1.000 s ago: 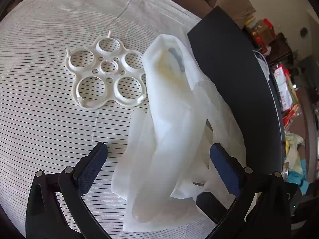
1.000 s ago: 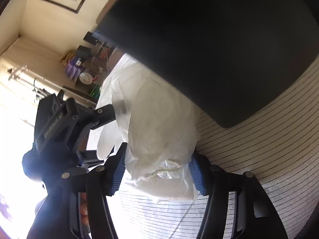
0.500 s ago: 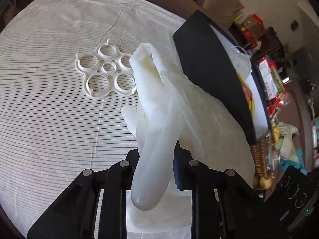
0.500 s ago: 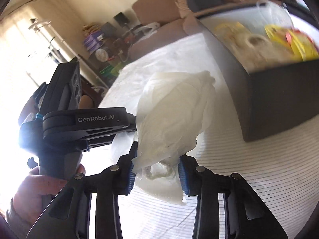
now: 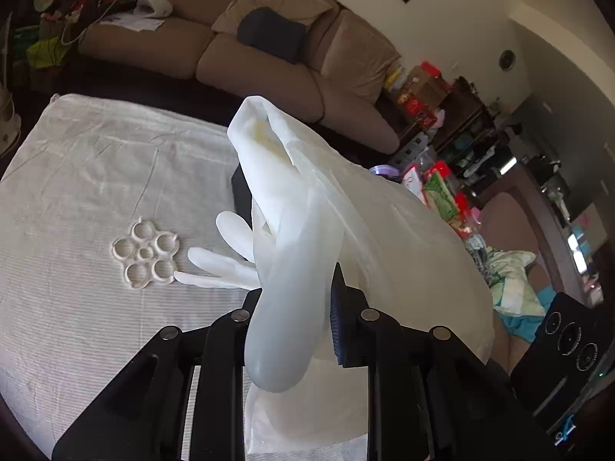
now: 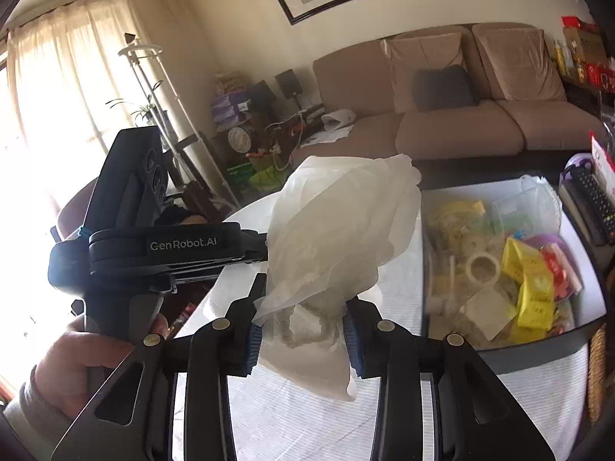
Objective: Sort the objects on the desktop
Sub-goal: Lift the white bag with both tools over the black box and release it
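A bundle of white translucent plastic gloves (image 5: 303, 238) hangs in the air between both grippers. My left gripper (image 5: 296, 307) is shut on one end of it, and glove fingers dangle to its left. My right gripper (image 6: 303, 326) is shut on the other end of the gloves (image 6: 338, 226), high above the table. The left gripper body (image 6: 169, 249), held in a hand, shows in the right wrist view. A white plastic ring holder (image 5: 146, 254) lies on the striped tablecloth (image 5: 77, 199).
A dark open box (image 6: 538, 345) holding yellow packets, a tape roll and clear bags stands at the right of the table. A remote control (image 6: 592, 199) lies beyond it. A brown sofa (image 5: 269, 61) stands behind the table. A wicker basket (image 6: 595, 368) is at the far right.
Both grippers closed on the gloves and lifted them well above the table. The ring holder and the box now look smaller and farther below.
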Available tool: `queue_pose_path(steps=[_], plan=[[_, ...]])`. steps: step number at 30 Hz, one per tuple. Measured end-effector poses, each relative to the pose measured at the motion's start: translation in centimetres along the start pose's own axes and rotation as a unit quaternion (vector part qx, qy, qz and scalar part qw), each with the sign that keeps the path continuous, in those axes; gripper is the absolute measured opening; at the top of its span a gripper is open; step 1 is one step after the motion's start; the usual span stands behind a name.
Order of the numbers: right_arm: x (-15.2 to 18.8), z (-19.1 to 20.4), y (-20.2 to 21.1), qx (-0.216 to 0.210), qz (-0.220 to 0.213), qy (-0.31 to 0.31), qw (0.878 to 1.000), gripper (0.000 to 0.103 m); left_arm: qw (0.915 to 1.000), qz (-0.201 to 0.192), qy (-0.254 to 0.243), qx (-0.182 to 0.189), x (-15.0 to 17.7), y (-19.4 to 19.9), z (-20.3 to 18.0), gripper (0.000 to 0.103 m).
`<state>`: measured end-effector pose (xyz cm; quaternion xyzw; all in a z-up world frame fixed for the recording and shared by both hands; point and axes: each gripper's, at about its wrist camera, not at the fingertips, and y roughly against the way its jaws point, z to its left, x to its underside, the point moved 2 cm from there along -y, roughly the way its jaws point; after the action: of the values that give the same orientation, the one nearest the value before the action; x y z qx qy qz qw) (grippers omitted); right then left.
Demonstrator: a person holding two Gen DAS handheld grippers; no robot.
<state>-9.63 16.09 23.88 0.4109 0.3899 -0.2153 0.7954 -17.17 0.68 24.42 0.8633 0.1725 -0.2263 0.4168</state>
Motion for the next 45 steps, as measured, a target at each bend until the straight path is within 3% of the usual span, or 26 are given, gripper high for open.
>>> queue_pose_path(steps=[5,12,18,21,25,30,35,37,39,42,45], plan=[[-3.4,-5.0,1.1,0.038,-0.001,0.019,0.999,0.036,0.9998,-0.015,-0.004,0.015,-1.2,-4.7,-4.2,0.019],[-3.9,-12.5,-0.5,0.066,0.010,0.001,0.998,0.036,0.9995,-0.014,0.009,0.027,-1.1,-13.8,-4.4,0.019],[-1.3,-18.7,-5.0,0.073,0.045,-0.037,0.996,0.036,0.9997,0.021,0.008,-0.003,0.5,-20.9,-2.2,0.019],[0.0,-20.2,-7.0,0.079,0.073,-0.043,0.993,0.036,0.9981,0.046,0.013,-0.038,1.5,-22.6,-1.3,0.023],[1.5,-20.4,-8.2,0.077,0.115,-0.038,0.990,0.040,0.9966,0.043,0.008,-0.070,2.7,-20.6,-0.6,0.043],[1.8,-20.2,-6.1,0.088,0.137,-0.034,0.986,0.060,0.9967,0.017,-0.013,-0.078,2.2,-16.7,-0.6,0.053],[-0.3,-19.3,-0.1,0.095,0.055,-0.027,0.994,0.069,0.9957,0.010,-0.031,-0.087,1.5,-14.9,-1.4,0.053],[-2.3,-19.2,1.0,0.075,0.013,-0.034,0.997,0.071,0.9953,0.008,-0.035,-0.090,1.4,-14.3,-1.7,0.053],[-4.4,-19.2,0.2,0.038,0.000,-0.050,0.998,0.071,0.9950,0.005,-0.038,-0.093,1.4,-13.8,-2.0,0.053],[-4.8,-20.5,-4.5,0.034,0.056,-0.084,0.994,0.070,0.9933,0.004,-0.043,-0.107,1.4,-12.4,-0.9,0.053],[-2.3,-21.8,-8.4,-0.003,0.115,-0.157,0.981,0.067,0.9911,0.005,-0.039,-0.127,1.4,-10.8,1.7,0.055]])
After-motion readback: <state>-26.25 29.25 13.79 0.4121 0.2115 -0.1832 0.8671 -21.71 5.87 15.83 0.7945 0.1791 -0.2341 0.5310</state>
